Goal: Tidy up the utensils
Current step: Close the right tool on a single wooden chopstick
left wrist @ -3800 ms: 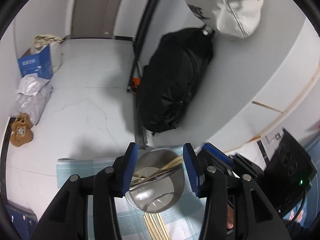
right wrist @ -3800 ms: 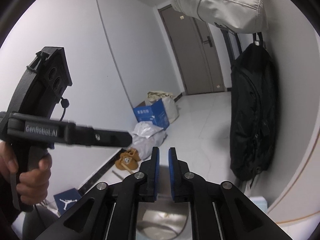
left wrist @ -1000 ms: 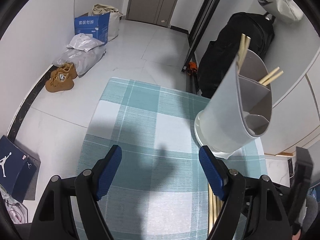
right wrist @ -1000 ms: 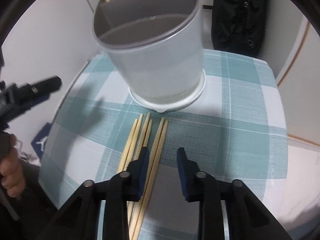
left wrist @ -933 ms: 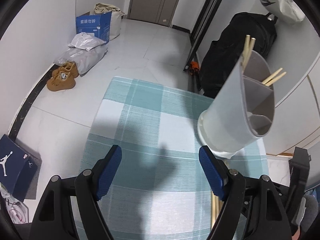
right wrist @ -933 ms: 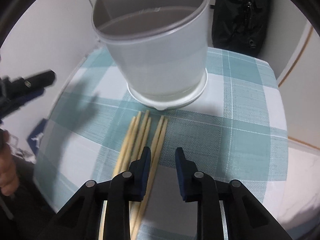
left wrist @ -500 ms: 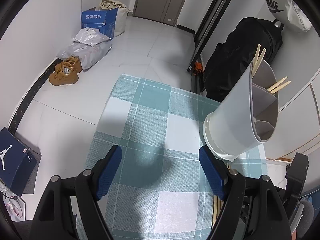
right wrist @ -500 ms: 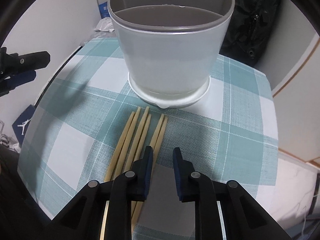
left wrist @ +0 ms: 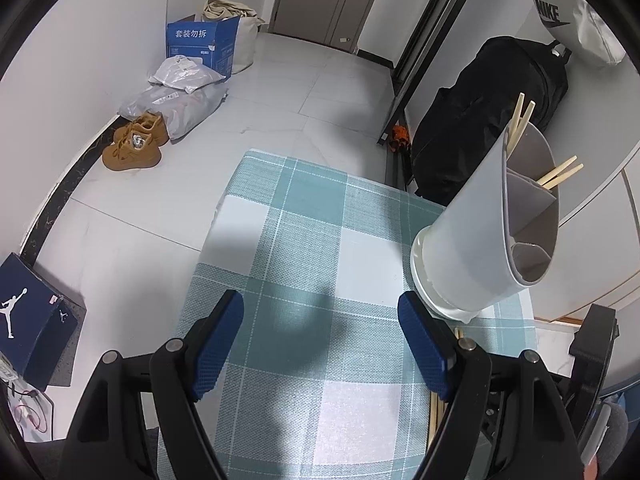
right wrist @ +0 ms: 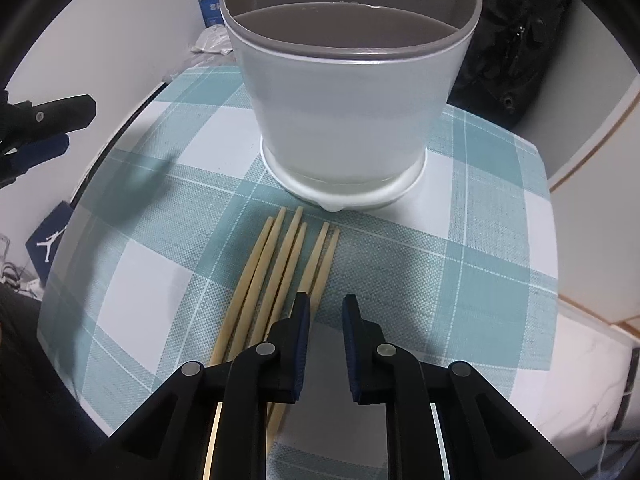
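We lower the right gripper (right wrist: 325, 320), its narrowly spread fingers closing on nothing yet, squarely over the rightmost pale wooden chopsticks (right wrist: 320, 264) at 11 o'clock.

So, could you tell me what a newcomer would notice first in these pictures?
Probably the big grey holder standing on the checked cloth, with a few chopsticks poking from its far compartments. Next, the six loose chopsticks lying side by side just before its base, with the right claw closing over the rightmost ones.
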`<state>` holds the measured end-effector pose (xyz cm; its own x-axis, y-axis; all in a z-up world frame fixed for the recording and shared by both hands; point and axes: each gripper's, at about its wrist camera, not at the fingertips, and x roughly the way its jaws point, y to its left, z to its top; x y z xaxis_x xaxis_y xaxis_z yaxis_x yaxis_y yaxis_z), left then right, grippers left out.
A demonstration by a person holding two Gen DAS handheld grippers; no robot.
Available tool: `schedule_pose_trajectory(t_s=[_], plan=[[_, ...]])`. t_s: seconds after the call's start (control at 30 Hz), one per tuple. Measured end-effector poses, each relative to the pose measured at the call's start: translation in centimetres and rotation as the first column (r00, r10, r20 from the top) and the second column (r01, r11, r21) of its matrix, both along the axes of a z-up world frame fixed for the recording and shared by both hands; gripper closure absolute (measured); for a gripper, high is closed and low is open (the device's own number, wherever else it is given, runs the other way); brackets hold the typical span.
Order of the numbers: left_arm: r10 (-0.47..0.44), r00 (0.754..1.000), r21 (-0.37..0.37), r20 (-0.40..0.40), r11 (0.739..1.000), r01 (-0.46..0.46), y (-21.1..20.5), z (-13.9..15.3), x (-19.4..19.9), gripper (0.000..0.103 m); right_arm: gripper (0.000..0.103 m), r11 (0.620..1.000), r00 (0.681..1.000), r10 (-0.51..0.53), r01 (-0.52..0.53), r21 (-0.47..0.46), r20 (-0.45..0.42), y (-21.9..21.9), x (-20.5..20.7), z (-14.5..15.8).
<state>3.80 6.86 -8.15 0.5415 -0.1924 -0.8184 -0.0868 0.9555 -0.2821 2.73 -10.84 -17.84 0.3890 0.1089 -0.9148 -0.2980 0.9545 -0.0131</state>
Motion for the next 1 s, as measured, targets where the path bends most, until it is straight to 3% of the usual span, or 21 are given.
schedule_pose_trajectory(t_s=[0.2, 0.3, 0.53, 0.57, 0.6, 0.73, 0.83, 1.0], plan=[[0.0, 1.0, 0.019, -0.004, 1.0, 0.0, -0.1, -0.1, -0.1, 0.027, 0.089, 1.0, 0.999, -0.013, 0.013, 0.0, -0.034, 0.3, 1.1, 0.0], [0.004, 1.0, 0.023, -0.014, 1.0, -0.004, 0.0, -0.2, 0.0, 0.027, 0.088, 1.0, 1.0, -0.013, 0.012, -0.025, -0.018, 1.0, 1.8, 0.0], [-0.007, 1.0, 0.045, -0.026, 0.999, 0.008, -0.3, -0.5, -0.1, 0.027, 0.088, 0.999, 0.999, -0.036, 0.036, 0.02, 0.015, 1.3, 3.2, 0.4], [-0.011, 0.999, 0.05, -0.032, 0.999, 0.012, -0.5, -0.6, -0.1, 0.027, 0.089, 0.999, 0.999, -0.038, 0.037, 0.025, 0.019, 1.3, 3.3, 0.4], [-0.014, 0.999, 0.056, -0.042, 0.998, 0.017, -0.6, -0.8, -0.1, 0.027, 0.098, 0.999, 0.999, -0.041, 0.04, 0.035, 0.024, 1.2, 3.2, 0.4], [-0.042, 0.998, 0.066, -0.056, 0.997, 0.046, -1.3, -1.1, -0.3, 0.027, 0.099, 0.988, 0.997, -0.08, 0.076, 0.133, 0.024, -0.4, 3.0, 1.1], [-0.092, 0.994, 0.059, -0.064, 0.994, 0.096, -2.1, -1.1, -0.5, 0.027, 0.099, 0.976, 0.992, -0.101, 0.085, 0.198, 0.07, -0.9, 2.5, 3.0], [-0.249, 0.962, 0.033, -0.113, 0.967, 0.254, -5.9, -2.3, -1.7, 0.027, 0.099, 0.93, 0.973, -0.172, 0.109, 0.351, 0.154, -3.5, 1.2, 6.7]])
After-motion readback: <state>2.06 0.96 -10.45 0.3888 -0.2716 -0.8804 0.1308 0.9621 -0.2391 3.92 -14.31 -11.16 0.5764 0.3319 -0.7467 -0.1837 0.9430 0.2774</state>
